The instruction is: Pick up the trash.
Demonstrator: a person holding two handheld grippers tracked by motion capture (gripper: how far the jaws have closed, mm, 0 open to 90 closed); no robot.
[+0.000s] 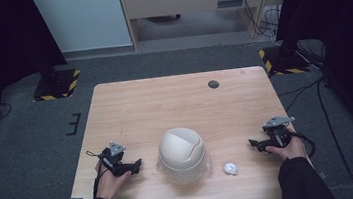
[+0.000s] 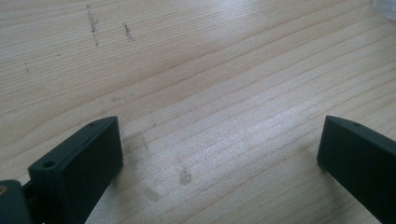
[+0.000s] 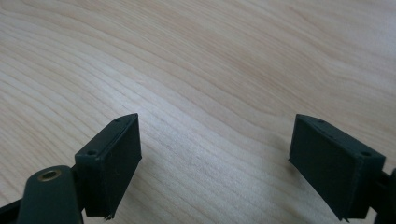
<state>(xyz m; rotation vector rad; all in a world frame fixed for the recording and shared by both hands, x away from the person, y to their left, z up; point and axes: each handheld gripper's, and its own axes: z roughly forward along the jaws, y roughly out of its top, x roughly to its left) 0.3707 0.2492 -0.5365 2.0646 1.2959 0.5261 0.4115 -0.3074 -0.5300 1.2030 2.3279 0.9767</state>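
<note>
Both grippers empty: left gripper [image 1: 137, 165] jaws spread wide over bare wood, nothing between them; right gripper [image 1: 254, 144] same, jaws wide apart, only wood grain between. Left one sits near the table [image 1: 130, 110] left edge, right one near the right edge, both toward the near edge, tips pointing inward. Between them, by the middle of the near edge, a cream domed bin [image 1: 181, 151] with swing lid, on a clear base. Small white crumpled wad [image 1: 230, 168] just right of it, apart from both grippers.

Small white lump [image 1: 230, 168] (too small to identify)
</note>
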